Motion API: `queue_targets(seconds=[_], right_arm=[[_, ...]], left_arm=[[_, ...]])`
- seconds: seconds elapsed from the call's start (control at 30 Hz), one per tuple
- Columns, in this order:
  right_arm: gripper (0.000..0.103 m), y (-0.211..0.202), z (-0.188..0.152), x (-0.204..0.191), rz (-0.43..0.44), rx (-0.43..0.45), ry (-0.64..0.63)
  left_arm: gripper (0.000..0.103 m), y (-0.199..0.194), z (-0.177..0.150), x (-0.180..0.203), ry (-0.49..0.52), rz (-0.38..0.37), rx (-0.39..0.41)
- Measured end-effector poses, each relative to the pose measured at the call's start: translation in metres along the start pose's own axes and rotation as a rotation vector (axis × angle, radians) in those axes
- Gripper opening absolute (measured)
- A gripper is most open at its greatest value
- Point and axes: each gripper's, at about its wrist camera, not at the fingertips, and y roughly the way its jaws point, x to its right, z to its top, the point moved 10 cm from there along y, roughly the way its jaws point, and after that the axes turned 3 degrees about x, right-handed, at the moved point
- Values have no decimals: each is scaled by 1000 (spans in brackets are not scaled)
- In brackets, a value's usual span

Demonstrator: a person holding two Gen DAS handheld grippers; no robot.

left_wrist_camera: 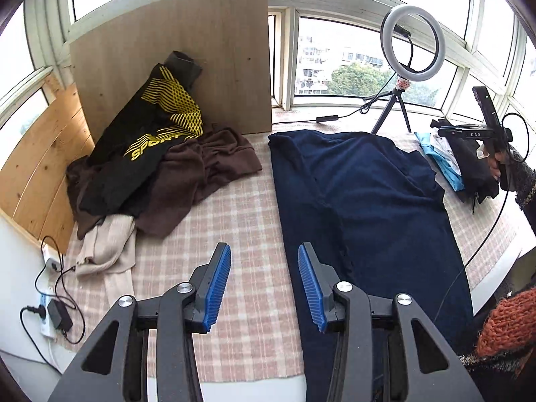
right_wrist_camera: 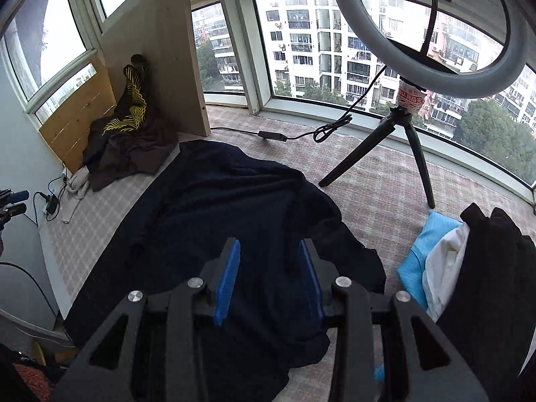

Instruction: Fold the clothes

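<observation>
A: Both my grippers hang above the navy garment (left_wrist_camera: 361, 201), the left gripper (left_wrist_camera: 264, 281) and right gripper (right_wrist_camera: 269, 278) with blue pads apart, nothing between them.

B: Risks?

A: Its rumpled far edge could fold crooked. Beyond it, the ring light (right_wrist_camera: 425, 23) cable (right_wrist_camera: 301, 134) could snag.

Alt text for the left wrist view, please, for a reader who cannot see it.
A long navy blue garment lies spread on a pink checked blanket, the open blue-padded left gripper empty above its edge. A heap of black, brown and cream clothes lies left.
</observation>
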Motion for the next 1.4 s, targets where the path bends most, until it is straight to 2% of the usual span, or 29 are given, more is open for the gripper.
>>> queue_targets(seconds=[0.13, 0.23, 0.4, 0.5, 0.73, 0.9, 1.03, 1.1, 1.27, 1.4], right_arm=[[36, -10, -23, -41, 71, -20, -34], [36, -9, -53, -74, 110, -47, -59], [36, -10, -120, -112, 121, -112, -49], [36, -26, -159, -122, 104, -129, -29], [36, -80, -251, -106, 14, -136, 97], [36, -103, -321, -81, -20, -149, 234], [36, -114, -338, -63, -41, -115, 284], [36, -116, -332, -47, -64, -88, 302], [36, -111, -284, 5, -85, -14, 342], [36, -96, -234, 42, -103, 20, 334]], left_arm=[[41, -49, -78, -19, -123, 58, -30], [41, -59, -138, -18, -198, 63, -74], [41, -57, -218, 7, -258, -9, -128], [41, -53, -251, 33, -240, -71, -154], [41, -45, -294, 116, -161, -255, -199], [41, -36, -302, 178, -42, -348, -240], [41, -34, -294, 223, 37, -423, -246], [41, -34, -285, 241, 78, -446, -243], [41, -21, -257, 279, 180, -467, -246], [41, 4, -211, 311, 302, -453, -235]])
